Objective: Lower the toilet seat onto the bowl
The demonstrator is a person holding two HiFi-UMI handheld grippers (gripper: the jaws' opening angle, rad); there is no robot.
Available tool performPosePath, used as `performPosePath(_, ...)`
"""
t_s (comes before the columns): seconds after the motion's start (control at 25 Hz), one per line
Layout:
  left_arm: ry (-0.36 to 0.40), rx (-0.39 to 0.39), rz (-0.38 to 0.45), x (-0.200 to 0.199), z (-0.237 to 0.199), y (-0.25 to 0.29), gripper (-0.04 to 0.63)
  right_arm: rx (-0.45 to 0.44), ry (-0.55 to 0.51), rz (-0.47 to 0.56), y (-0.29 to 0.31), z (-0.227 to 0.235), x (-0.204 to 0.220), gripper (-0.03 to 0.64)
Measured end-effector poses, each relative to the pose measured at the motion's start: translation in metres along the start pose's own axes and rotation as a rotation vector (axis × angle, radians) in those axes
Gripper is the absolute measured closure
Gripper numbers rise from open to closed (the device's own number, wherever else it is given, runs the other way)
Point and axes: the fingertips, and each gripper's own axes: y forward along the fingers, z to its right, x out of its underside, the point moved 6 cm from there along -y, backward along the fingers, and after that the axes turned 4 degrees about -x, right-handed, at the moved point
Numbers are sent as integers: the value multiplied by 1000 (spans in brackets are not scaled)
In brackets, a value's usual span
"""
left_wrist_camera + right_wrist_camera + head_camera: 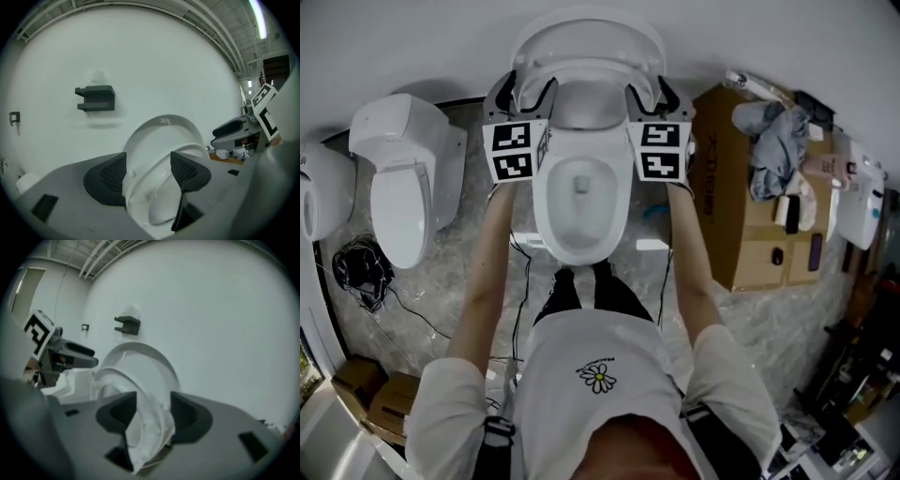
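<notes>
The white, oval plastic toilet seat (150,187) is tipped up at the back of the white toilet bowl (541,197), just in front of the raised white lid (164,129). Its side rims are placed between the dark fingers (108,180) of the left gripper (532,89) and the right gripper (649,94). Both pairs of fingers are spread wide and not yet squeezed. The grabbing step seems to be in hand. Next, the rims need to be pinched and the seat brought down slowly, so it is not banged.
</notes>
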Motion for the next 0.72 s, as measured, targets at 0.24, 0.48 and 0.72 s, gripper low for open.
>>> performPosePath(0.24, 99, 4, -59, 14, 0, 30, 302, -6, -21, -64, 35, 0, 14, 393)
performPosePath(0.48, 113, -5, -128, 32, 1, 42, 360, 9, -24, -93, 49, -2, 19, 459)
performPosePath(0.72, 141, -16, -143, 39, -7, 48, 466, 37, -32, -113, 57, -1, 22, 468)
